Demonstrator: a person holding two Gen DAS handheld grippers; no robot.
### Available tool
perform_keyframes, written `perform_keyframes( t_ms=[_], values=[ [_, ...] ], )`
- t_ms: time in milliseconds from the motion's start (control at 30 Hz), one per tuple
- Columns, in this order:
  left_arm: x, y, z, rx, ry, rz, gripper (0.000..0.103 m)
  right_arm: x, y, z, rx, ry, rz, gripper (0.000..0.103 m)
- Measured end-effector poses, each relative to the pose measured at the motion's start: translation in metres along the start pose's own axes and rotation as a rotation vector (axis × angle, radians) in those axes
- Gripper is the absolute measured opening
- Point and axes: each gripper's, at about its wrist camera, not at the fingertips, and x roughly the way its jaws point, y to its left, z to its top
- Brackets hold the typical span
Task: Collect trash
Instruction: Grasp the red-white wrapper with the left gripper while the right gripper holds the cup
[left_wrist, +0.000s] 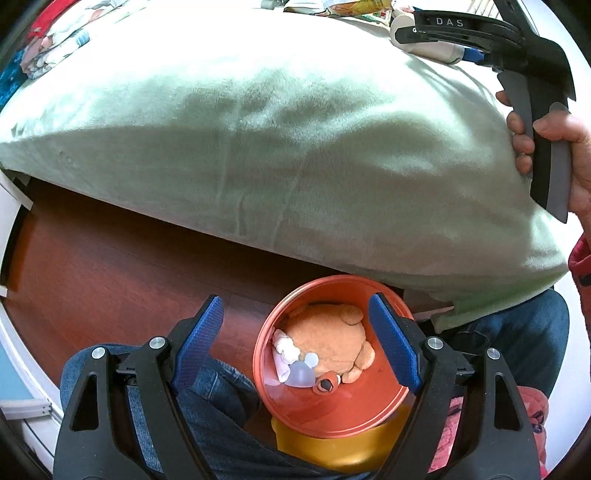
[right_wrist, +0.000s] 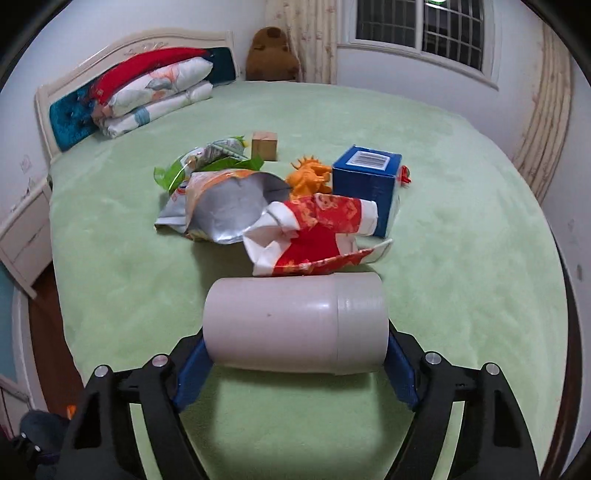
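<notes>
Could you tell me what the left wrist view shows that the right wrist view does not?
Only the left wrist view shows the orange bin on the floor, with a plush toy inside, under the open left gripper. Only the right wrist view shows the wrappers, the blue box and the right gripper closed on the ends of a white canister. Both show the green bedspread.
</notes>
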Motion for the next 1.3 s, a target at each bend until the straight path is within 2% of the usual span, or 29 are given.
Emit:
perform_keyframes(
  t_ms=[267, 400, 500, 567, 733, 867, 900, 967, 1100, 1233, 1300],
  values=[
    [-0.010, -0.004, 0.012, 0.011, -0.043, 0.000, 0.079, -0.050, -0.015, -0.014, 0.047, -0.085, 0.048, 0.077],
    [-0.017, -0.007, 0.027, 0.015, -0.073, 0.001, 0.079, -0.083, -0.027, -0.023, 0.060, -0.130, 0.062, 0.077],
    [-0.022, -0.011, 0.045, 0.004, -0.094, -0.025, 0.079, -0.109, -0.034, -0.031, 0.063, -0.167, 0.061, 0.077],
    [-0.025, -0.016, 0.061, -0.003, -0.121, -0.061, 0.079, -0.125, -0.040, -0.037, 0.069, -0.188, 0.062, 0.077],
    [-0.023, -0.044, 0.113, 0.038, -0.207, -0.087, 0.079, -0.152, -0.052, -0.047, 0.089, -0.219, 0.068, 0.077],
    [-0.008, -0.063, 0.158, 0.021, -0.220, -0.174, 0.079, -0.170, -0.055, -0.056, 0.082, -0.239, 0.065, 0.078],
    [-0.005, -0.068, 0.172, 0.017, -0.229, -0.168, 0.079, -0.173, -0.055, -0.057, 0.078, -0.242, 0.064, 0.078],
    [0.004, -0.071, 0.192, 0.000, -0.230, -0.173, 0.079, -0.178, -0.055, -0.061, 0.072, -0.248, 0.060, 0.078],
    [0.026, -0.070, 0.229, -0.082, -0.193, -0.272, 0.079, -0.182, -0.058, -0.068, 0.071, -0.247, 0.048, 0.078],
    [0.036, -0.070, 0.251, -0.130, -0.204, -0.343, 0.079, -0.179, -0.063, -0.073, 0.077, -0.232, 0.041, 0.078],
    [0.044, -0.074, 0.259, -0.141, -0.189, -0.345, 0.075, -0.174, -0.066, -0.074, 0.084, -0.221, 0.043, 0.078]
  ],
)
